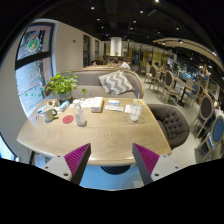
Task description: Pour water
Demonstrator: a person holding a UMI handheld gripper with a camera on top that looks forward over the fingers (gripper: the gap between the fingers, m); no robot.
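My gripper point(112, 160) is open and empty, its two magenta pads point(76, 158) wide apart, well short of a wooden table point(95, 135). On the table beyond the fingers stand a clear bottle point(77, 112) near a red coaster point(68, 119) on the left part, and a clear glass point(134, 111) on the right part. Nothing stands between the fingers.
A potted plant point(62, 84) and small items sit at the table's far left. Books or papers point(93, 103) lie at the far middle. A grey sofa point(110, 82) with a striped cushion stands behind, a dark round chair point(172, 122) to the right, more chairs beyond.
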